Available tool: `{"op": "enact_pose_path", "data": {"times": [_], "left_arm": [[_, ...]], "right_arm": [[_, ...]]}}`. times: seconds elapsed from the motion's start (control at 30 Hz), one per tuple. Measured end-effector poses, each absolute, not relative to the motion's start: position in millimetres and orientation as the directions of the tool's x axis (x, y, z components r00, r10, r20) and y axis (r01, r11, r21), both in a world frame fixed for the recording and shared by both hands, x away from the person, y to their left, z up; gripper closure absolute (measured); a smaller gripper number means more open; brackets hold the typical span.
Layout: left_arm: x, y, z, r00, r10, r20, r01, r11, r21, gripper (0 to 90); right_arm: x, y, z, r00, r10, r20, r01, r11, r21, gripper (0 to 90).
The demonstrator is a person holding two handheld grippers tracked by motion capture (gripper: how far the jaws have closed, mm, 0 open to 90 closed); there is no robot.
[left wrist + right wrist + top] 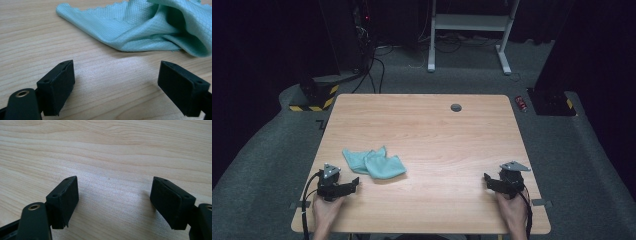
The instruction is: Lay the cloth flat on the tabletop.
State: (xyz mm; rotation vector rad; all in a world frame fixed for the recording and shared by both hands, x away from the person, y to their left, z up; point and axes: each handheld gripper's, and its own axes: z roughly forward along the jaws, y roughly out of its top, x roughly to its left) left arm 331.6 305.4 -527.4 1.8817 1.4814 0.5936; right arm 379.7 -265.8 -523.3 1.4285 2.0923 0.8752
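The pale wooden tabletop (pixel 437 130) with rounded corners takes up the middle of the high view, standing on grey carpet in a dark room. Its grain runs left to right, and a small round grey grommet (pixel 456 107) sits near the far edge, right of centre.

Next in size is the crumpled mint-green microfibre cloth (pixel 374 163), lying on the left half of the tabletop, toward the near side. It is bunched and folded over itself rather than spread flat, with one scalloped edge showing in the left gripper view (pixel 140 30). It looks like the thing to be handled, probably smoothed or folded.

The black left gripper (pixel 354 183) rests near the near-left corner, held in the person's left hand (pixel 328 210), pointing right toward the cloth and just short of it. Its fingers (pixel 58 85) stand wide apart over bare wood, nothing between them; the cloth lies a little ahead, so a short advance should reach it.

The black right gripper (pixel 486 178) sits near the near-right corner in the right hand (pixel 513 210), well apart from the cloth. Its fingers (pixel 65 200) are likewise spread wide with only wood between them, seemingly parked in readiness.
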Motion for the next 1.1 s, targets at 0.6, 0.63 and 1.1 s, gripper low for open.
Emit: {"op": "enact_pose_path", "data": {"times": [0.6,0.63,1.1], "left_arm": [[334,283,-511,0.312,0.944,-0.107,0.629,-0.121,0.768,14.3],[336,279,-509,0.318,0.942,-0.106,0.626,-0.125,0.77,14.3],[360,266,-503,0.311,0.94,-0.139,0.634,-0.096,0.768,14.8]], "right_arm": [[379,-265,-523,-0.351,0.936,-0.015,0.647,0.253,0.719,22.9],[379,-265,-523,-0.351,0.936,-0.014,0.647,0.253,0.719,22.9],[379,-265,-523,-0.351,0.936,-0.014,0.647,0.253,0.719,22.9]]}}
